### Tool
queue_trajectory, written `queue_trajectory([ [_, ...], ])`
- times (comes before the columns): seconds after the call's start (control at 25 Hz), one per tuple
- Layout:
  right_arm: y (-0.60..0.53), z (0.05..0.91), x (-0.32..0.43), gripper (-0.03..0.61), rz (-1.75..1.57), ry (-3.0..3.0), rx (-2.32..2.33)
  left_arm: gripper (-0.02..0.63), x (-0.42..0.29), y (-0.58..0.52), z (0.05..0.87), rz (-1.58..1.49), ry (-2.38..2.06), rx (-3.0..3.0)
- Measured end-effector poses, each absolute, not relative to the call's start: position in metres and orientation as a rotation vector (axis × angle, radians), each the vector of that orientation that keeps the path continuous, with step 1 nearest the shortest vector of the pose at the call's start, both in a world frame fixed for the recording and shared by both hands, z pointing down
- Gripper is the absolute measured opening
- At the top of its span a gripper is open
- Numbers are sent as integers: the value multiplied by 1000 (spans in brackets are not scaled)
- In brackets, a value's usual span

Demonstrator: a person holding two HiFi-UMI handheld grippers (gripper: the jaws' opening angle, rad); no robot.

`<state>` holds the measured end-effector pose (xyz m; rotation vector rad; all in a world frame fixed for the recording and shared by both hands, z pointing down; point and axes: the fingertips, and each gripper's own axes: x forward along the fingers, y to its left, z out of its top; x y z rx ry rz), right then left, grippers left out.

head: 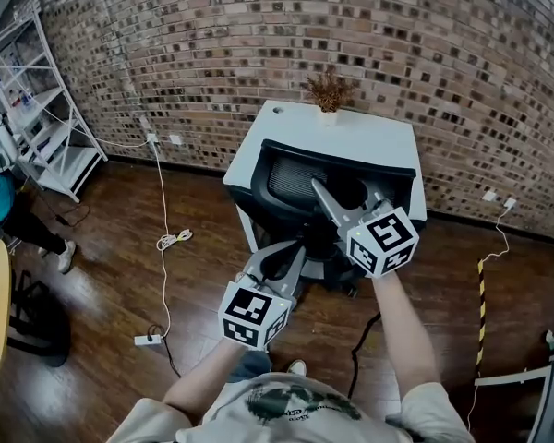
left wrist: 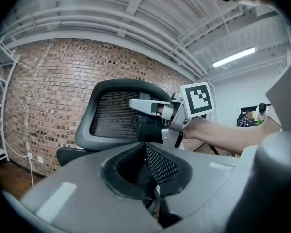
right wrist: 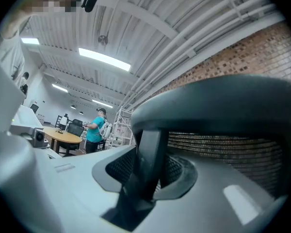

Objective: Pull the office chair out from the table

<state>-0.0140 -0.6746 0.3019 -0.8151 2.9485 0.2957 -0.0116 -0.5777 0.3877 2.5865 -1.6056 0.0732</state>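
Brick wall [head: 212, 53]; 1 office chair [head: 291, 181] clamped w/ right gripper [head: 331, 206]; left gripper [head: 279, 258] jaws apart.

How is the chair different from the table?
The chair is black with a mesh back; the table is white with a smooth top. The right tool grips the chair's back; nothing grips the table. A plant tops the table; none shows on the chair. Both stand by the brick wall.

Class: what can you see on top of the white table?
A small dried plant stands near the white table's back edge. The office chair's backrest covers the front strip, so that part cannot be checked.
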Motion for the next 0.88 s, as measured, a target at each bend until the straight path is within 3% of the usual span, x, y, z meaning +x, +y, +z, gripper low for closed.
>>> queue_trajectory([
  [0.88, -614, 305, -47, 115, 292, 2931, -887, 15, -48, -502, 374, 10, -1508, 2662],
])
